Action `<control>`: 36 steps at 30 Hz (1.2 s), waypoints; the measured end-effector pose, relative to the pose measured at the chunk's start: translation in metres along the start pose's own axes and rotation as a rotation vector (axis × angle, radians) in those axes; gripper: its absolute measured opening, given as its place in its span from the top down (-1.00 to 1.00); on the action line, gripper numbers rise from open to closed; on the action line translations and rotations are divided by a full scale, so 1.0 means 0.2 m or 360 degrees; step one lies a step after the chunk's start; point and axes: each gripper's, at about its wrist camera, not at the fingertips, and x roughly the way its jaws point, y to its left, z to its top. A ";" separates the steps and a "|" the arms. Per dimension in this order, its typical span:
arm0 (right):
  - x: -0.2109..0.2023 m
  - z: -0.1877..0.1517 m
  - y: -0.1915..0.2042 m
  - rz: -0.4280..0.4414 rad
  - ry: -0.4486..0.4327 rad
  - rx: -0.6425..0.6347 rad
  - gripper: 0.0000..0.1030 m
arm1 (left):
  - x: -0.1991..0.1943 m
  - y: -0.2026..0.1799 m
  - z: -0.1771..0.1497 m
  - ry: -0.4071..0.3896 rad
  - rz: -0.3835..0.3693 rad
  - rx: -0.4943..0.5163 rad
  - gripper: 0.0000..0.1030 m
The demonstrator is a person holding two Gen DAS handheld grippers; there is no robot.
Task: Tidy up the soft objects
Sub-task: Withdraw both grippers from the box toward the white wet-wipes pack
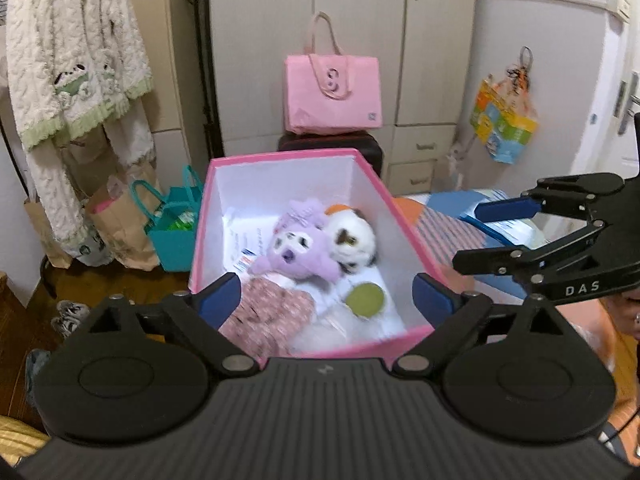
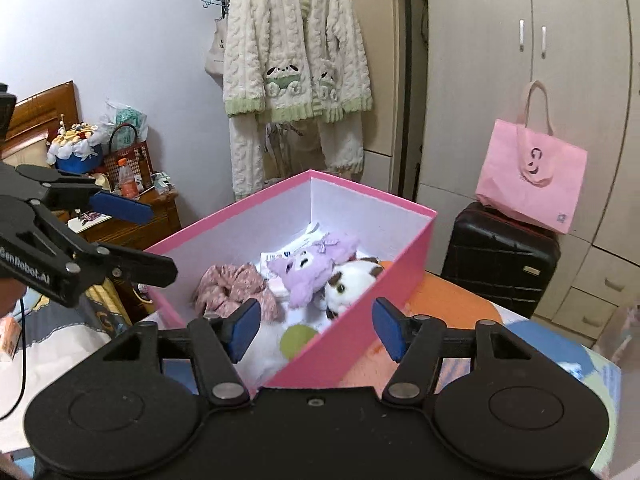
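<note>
Left wrist view: pink box [image 1: 308,344] below, open-topped on bedding, presumably so soft things drop straight in. Inside: purple plush [image 1: 296,250] against white-and-brown plush [image 1: 354,246], pink floral scrunchie [image 1: 268,312] near the front wall, green-and-white soft piece [image 1: 365,299] beside it, papers underneath. Left gripper [image 1: 328,298] spread wide above the box, nothing between the pads. Right gripper [image 1: 486,234] off to the side, parted, likewise empty. Right wrist view: same box corner-on; right gripper [image 2: 316,330] straddling, not touching, the near wall. Likely both just clear of the contents, sorting nearly done.
</note>
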 end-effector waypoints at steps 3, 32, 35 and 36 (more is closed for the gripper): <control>-0.12 -0.04 0.00 -0.0020 0.0009 -0.0008 -0.45 | -0.06 -0.08 -0.01 0.0057 0.0004 0.0027 -0.89; -0.52 -0.60 -0.31 -0.0197 -0.0109 -0.0090 -0.68 | 0.06 -0.84 -0.01 0.0067 -0.0441 0.0489 -0.87; -0.44 -0.64 -0.37 -0.0204 -0.0109 -0.0054 -0.68 | 0.19 -0.90 -0.04 0.0060 -0.0437 0.0528 -0.87; -0.42 -0.65 -0.39 -0.0205 -0.0112 -0.0041 -0.68 | 0.22 -0.91 -0.04 0.0059 -0.0442 0.0532 -0.87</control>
